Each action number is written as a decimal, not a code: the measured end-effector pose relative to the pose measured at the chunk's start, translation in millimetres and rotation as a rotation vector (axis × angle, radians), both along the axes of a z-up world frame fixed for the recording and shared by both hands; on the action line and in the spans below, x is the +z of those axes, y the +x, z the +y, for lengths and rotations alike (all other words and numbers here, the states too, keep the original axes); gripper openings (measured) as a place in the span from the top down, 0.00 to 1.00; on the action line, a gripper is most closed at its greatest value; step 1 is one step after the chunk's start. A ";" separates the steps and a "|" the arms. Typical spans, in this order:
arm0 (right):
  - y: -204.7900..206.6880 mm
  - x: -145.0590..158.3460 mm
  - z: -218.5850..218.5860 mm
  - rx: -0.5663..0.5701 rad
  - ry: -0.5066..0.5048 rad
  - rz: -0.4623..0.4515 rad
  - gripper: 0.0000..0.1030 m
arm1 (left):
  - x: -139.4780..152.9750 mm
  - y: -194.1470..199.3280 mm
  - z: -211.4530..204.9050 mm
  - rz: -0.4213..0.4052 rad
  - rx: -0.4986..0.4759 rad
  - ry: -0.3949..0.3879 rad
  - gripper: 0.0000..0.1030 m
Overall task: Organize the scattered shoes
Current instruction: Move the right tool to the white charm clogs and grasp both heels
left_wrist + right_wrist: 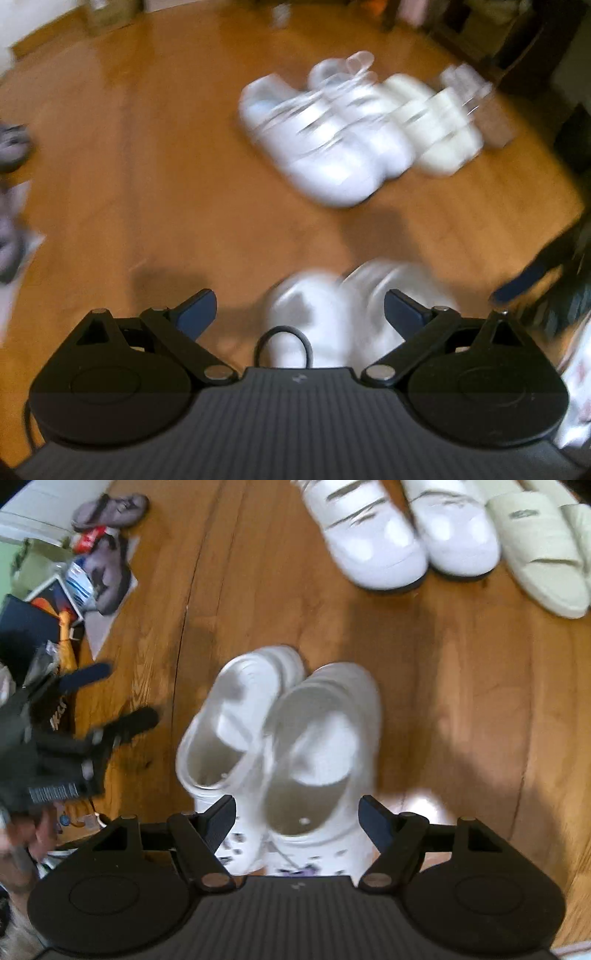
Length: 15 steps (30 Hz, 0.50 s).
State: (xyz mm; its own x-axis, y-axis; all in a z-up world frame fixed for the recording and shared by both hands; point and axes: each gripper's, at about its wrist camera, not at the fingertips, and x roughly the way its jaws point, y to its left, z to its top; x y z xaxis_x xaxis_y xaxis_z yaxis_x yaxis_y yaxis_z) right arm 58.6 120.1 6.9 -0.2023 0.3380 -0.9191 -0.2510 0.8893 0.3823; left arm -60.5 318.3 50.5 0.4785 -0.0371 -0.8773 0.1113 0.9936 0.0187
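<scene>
Wooden floor [461,701], clutter [74,572] at its edge, white clogs [288,738], both grippers' fingers wide, empty.

Both wrist cameras look steeply down along their fingers at the orange-brown wooden floor [147,147]. Both views share the white rubber clogs [280,738], close below, and the white strapped sneakers [325,136] farther off.

The view was smeared with motion blur. The left tool [299,308] hung over the wooden floor [147,147] with its jaws spread wide and nothing pinched between them. Just beyond its tips lay a pair of white clogs [332,306]. Farther beyond the clogs sat white sneakers [325,129], with pale slippers [436,122] touching them on the right.
</scene>
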 end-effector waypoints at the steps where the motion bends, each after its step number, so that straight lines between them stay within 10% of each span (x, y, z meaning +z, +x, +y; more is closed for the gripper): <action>1: 3.8 0.7 4.8 -0.024 -0.003 0.025 0.28 | 0.6 -4.4 11.3 0.008 0.037 0.022 0.04; 6: 11.7 -23.8 21.8 -0.160 -0.018 0.172 0.28 | 1.8 -1.9 44.6 0.062 0.103 0.098 0.04; 15: 14.9 -87.2 38.5 -0.190 -0.091 0.195 0.30 | -40.0 3.0 30.9 0.165 -0.052 -0.077 0.04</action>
